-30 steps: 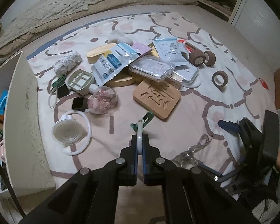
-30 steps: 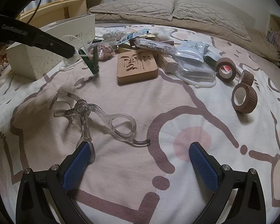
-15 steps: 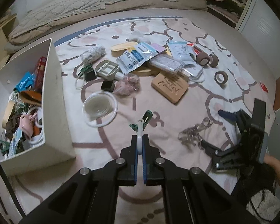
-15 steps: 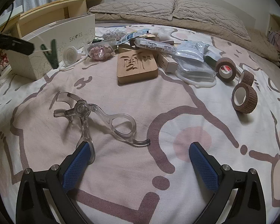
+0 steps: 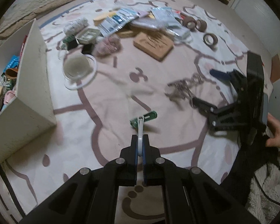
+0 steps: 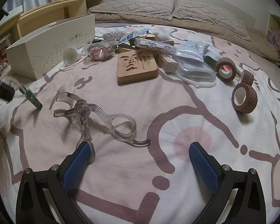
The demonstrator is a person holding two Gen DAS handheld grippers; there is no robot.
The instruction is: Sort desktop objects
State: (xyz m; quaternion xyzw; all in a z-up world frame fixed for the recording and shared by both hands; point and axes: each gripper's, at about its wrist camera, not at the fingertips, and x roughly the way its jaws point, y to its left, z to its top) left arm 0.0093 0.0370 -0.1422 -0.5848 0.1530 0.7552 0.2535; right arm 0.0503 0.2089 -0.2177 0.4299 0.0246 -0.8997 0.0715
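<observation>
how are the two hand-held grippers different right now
The left hand-held gripper is shut on a white strap with a green tag; the right hand-held gripper stands wide open and holds nothing. The left one is lifted above the bedspread; the right sits low beside the clear plastic tool. Both have blue pads.

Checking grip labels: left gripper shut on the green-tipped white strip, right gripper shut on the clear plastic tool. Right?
Half right. The left gripper is shut on the green-tipped white strip. The right gripper is open: in the right wrist view its jaws stand wide apart, and the clear plastic tool lies on the bedsheet, unclamped.
</observation>
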